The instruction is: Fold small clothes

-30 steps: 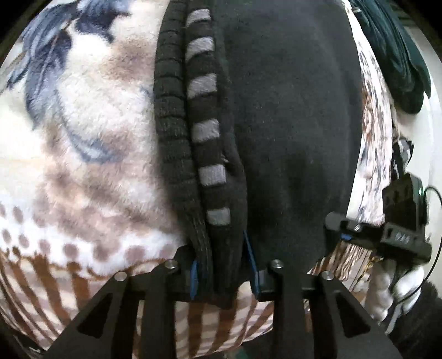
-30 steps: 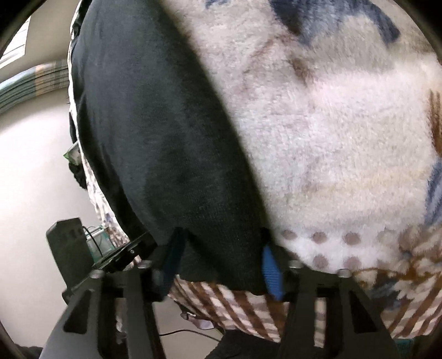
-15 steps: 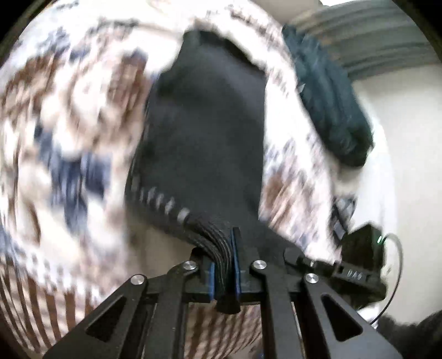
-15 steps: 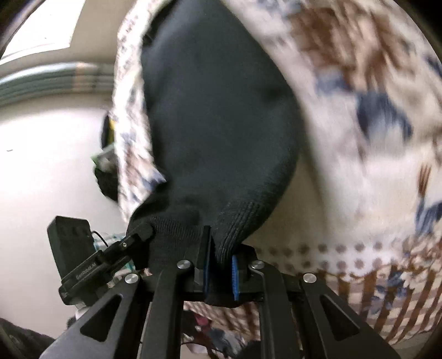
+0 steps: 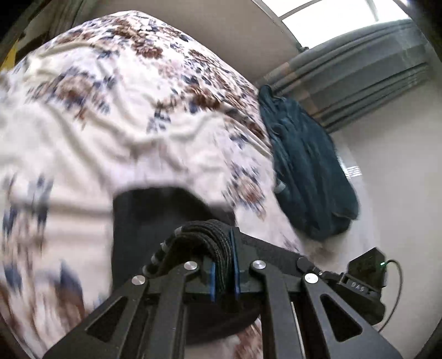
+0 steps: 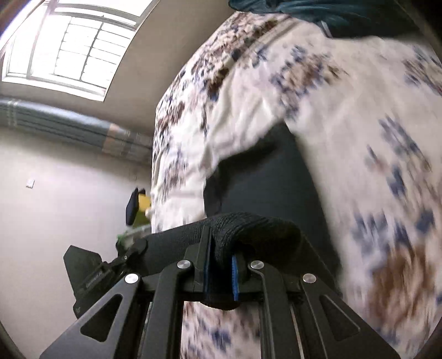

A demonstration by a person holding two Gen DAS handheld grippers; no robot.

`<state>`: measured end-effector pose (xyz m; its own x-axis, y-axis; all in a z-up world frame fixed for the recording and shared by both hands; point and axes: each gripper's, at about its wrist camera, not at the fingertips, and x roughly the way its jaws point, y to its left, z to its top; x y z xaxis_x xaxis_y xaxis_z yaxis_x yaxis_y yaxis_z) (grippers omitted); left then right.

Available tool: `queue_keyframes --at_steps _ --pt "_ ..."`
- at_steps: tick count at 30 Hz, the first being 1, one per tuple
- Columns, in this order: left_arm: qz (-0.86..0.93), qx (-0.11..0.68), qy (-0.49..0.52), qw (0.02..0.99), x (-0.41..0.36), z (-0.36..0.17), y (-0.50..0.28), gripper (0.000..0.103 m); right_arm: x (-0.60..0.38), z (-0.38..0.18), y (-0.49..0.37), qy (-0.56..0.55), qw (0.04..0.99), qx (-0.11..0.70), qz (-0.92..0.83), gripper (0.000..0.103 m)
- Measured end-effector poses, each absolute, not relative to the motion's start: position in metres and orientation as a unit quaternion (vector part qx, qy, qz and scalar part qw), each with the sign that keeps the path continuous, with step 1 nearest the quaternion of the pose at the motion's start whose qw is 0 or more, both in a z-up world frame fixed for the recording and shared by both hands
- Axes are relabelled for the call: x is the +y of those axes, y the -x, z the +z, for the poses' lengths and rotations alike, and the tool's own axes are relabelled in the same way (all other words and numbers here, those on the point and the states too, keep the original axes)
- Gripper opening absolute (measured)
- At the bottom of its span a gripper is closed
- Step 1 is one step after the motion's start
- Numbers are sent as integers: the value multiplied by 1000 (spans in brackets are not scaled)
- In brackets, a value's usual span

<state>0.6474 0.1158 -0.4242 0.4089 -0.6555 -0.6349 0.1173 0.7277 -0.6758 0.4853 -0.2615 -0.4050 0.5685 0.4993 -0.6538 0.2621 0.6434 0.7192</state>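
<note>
A small black knit garment (image 5: 154, 221) with a ribbed, grey-striped hem hangs over a floral fleece blanket (image 5: 110, 124). My left gripper (image 5: 223, 265) is shut on the bunched ribbed hem, lifted off the blanket. My right gripper (image 6: 219, 265) is shut on the garment's other black edge (image 6: 248, 223), with the cloth draping away below (image 6: 276, 179). The rest of the garment is hidden behind the fingers.
A dark teal garment (image 5: 306, 171) lies at the blanket's right edge; it also shows in the right wrist view (image 6: 331, 16). The other gripper's body shows at each side (image 5: 364, 276) (image 6: 88, 273). Curtains (image 5: 359, 69) and a window (image 6: 71, 47) stand behind.
Both grippers closed on the garment's edges and lifted it up off the blanket. The views tilted up, so the blanket, wall and window now show.
</note>
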Motion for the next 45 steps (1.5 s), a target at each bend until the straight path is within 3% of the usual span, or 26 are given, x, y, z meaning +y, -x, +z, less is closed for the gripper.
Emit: queue_keyframes --at_steps 5,8,9,10,11,12,13,14,17,20,24,29,30,31,32,33,34,37,41,45 --pt "-221 526 224 790 87 -481 -737 8 -267 -437 -612 -398 788 467 52 12" --pt "-200 579 234 755 89 -518 -756 9 -267 -474 -663 -386 762 518 52 14" --pt "-195 580 246 752 95 -525 -752 18 -267 -486 -673 -385 747 538 61 17" --pt "-193 576 252 754 100 -524 -749 42 -268 -492 -677 -383 740 549 66 20" --pt "-190 563 273 756 109 -523 -742 59 -269 -497 -678 -381 738 552 71 31" --pt "-190 556 288 756 115 -521 -736 84 -272 -496 -676 -382 744 542 77 38" --pt "-190 545 306 757 123 -517 -733 84 -276 -493 -672 -382 756 525 81 52" --pt "-188 535 322 758 131 -514 -729 84 -281 -488 -668 -385 763 512 83 60" --pt "-185 514 349 762 144 -503 -713 84 -293 -471 -648 -392 779 481 90 61" --pt "-186 539 288 770 125 -502 -705 84 -292 -460 -633 -345 795 492 84 61" --pt "-152 587 165 778 91 -529 -705 84 -292 -480 -616 -285 791 540 53 61" --pt "-139 614 133 765 78 -565 -710 82 -300 -519 -605 -306 765 566 44 61" --pt "-148 599 137 775 78 -565 -706 62 -300 -529 -606 -313 758 570 45 61" --pt "-153 589 144 780 80 -564 -703 35 -298 -535 -606 -318 751 576 45 61" --pt "-152 585 146 783 84 -565 -701 26 -295 -544 -608 -325 742 584 48 58" --pt "-153 578 162 785 92 -565 -698 19 -291 -551 -608 -328 737 588 52 48" --pt "-158 568 178 788 100 -563 -696 15 -286 -554 -608 -314 742 591 47 23" --pt "-154 558 173 797 114 -560 -693 13 -276 -536 -599 -276 782 557 34 7" --pt "-138 567 183 791 129 -573 -700 13 -270 -514 -592 -270 797 539 35 7" --pt "-149 577 185 781 126 -572 -703 14 -270 -535 -600 -253 783 569 13 7"
